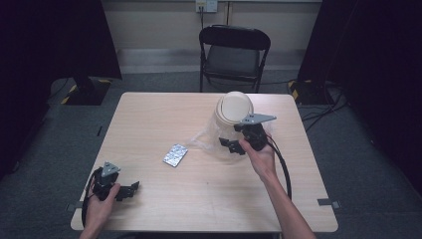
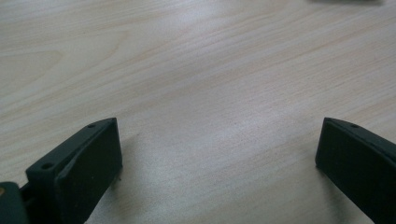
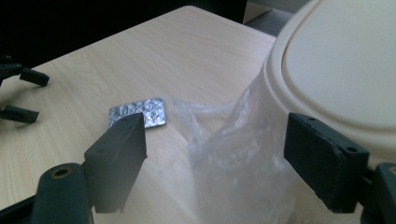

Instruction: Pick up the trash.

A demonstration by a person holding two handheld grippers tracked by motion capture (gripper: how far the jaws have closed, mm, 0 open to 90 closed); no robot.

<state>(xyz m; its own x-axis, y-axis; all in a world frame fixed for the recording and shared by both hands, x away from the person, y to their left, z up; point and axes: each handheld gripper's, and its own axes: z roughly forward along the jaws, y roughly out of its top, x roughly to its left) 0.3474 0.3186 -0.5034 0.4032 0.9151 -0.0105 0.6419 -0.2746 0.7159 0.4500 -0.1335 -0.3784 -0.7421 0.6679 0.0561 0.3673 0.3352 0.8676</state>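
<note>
A cream round container (image 1: 235,107) with a lid stands inside a clear plastic bag (image 1: 214,142) on the right half of the table. In the right gripper view, its lid (image 3: 336,60) rises at the right. My right gripper (image 1: 230,145) is open at the bag's near side, and the crumpled bag (image 3: 233,154) lies between the wide-apart jaws of that gripper (image 3: 217,154). A silver blister pack (image 1: 175,155) lies flat to the left of the bag (image 3: 140,112). My left gripper (image 1: 130,190) rests open near the front left corner, over bare wood (image 2: 219,163).
The light wooden table (image 1: 149,114) has bare wood on its left and far parts. A black folding chair (image 1: 234,52) stands behind the far edge. Dark stands and cables sit on the floor at both sides. The left gripper (image 3: 18,93) appears far off in the right gripper view.
</note>
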